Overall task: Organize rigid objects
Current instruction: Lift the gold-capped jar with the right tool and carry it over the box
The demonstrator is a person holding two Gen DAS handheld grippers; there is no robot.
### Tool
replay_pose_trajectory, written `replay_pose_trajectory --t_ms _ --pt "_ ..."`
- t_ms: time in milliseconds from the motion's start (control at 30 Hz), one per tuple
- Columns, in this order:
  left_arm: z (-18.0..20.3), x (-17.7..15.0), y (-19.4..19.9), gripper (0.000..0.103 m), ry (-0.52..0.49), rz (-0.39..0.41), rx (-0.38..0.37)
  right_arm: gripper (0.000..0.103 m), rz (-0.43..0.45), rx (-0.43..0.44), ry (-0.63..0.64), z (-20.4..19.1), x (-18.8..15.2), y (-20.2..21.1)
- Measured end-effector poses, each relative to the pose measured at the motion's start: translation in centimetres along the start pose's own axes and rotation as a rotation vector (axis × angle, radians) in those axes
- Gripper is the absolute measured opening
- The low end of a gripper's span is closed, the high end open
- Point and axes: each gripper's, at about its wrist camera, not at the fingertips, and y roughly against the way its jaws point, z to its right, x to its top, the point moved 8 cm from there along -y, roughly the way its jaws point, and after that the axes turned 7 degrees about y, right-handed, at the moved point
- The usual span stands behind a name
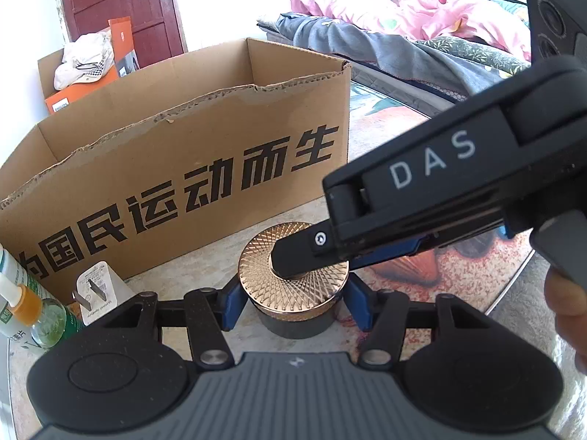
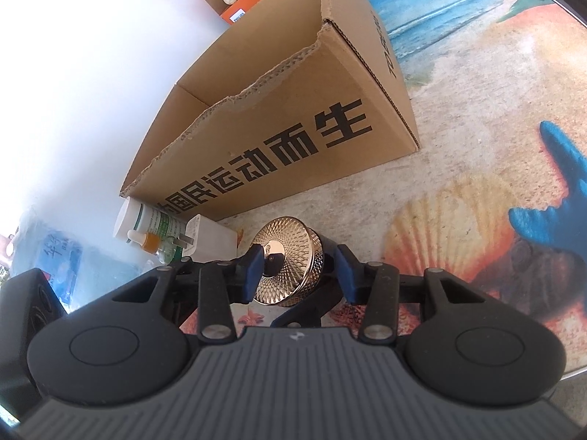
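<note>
A round jar (image 1: 293, 315) with a black body and a patterned rose-gold lid (image 1: 264, 275) stands on the table in front of an open cardboard box (image 1: 176, 168). My left gripper (image 1: 293, 304) is shut on the jar's black body, blue pads on both sides. My right gripper (image 2: 299, 275) reaches in from the right in the left wrist view and straddles the gold lid (image 2: 293, 267); one finger (image 1: 293, 260) lies across the lid top. Whether its pads press on the lid is unclear.
A white charger plug (image 1: 97, 293), a small dropper bottle with an orange collar (image 1: 33, 311) and a white-green bottle (image 2: 146, 223) lie left of the jar by the box. The table bears a beach-print cover (image 2: 477, 190). A bed with bedding (image 1: 403, 29) is behind.
</note>
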Motion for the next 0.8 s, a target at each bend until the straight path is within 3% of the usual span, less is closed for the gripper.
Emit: replay_pose_trajectory --t_ms 800 --pt "-1.8 0.7 2.1 0.057 0.054 0.008 0.004 0.042 0.007 -0.014 0.043 -1.8 0.3 0.7"
